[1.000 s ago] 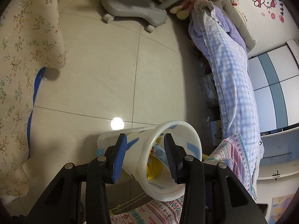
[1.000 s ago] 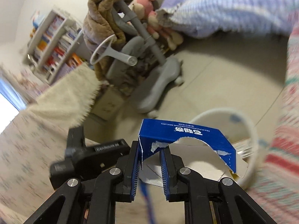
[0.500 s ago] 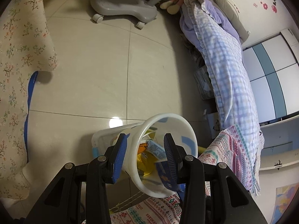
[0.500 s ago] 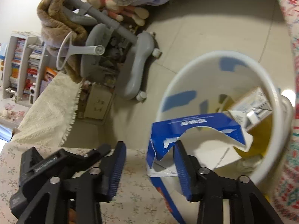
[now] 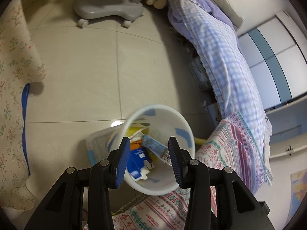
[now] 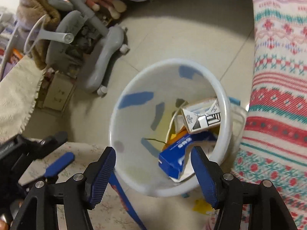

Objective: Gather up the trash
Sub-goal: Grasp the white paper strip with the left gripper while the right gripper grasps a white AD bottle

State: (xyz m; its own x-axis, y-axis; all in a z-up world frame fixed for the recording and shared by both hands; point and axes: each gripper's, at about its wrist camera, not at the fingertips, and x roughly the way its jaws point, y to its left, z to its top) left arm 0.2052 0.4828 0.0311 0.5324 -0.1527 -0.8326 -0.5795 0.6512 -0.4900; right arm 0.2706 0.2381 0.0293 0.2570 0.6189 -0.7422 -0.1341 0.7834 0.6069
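I see my right gripper (image 6: 153, 174) hanging above the white trash bin (image 6: 134, 115), with its blue fingers (image 6: 102, 174) spread wide and nothing between them. The torn blue carton (image 6: 176, 153) lies inside the bin, near the rim closest to me, and it is free from the gripper. Beside it in the bin there is a white carton with black print (image 6: 201, 117) leaning on the wall, and some yellow and orange scraps under it.

My left gripper (image 5: 149, 159) is also open and holds nothing; its fingers (image 5: 121, 163) stand on both sides of the same bin (image 5: 182, 120) in the view, but I cannot tell if they touch it. From this side the blue carton (image 5: 138, 163) is seen at the bottom, next to a light blue wrapper (image 5: 155, 145).

The bin stands on the tiled floor (image 5: 86, 67), just beside a patterned red and green cloth (image 6: 278, 95). A grey wheeled base (image 5: 107, 11) is well apart, farther back.
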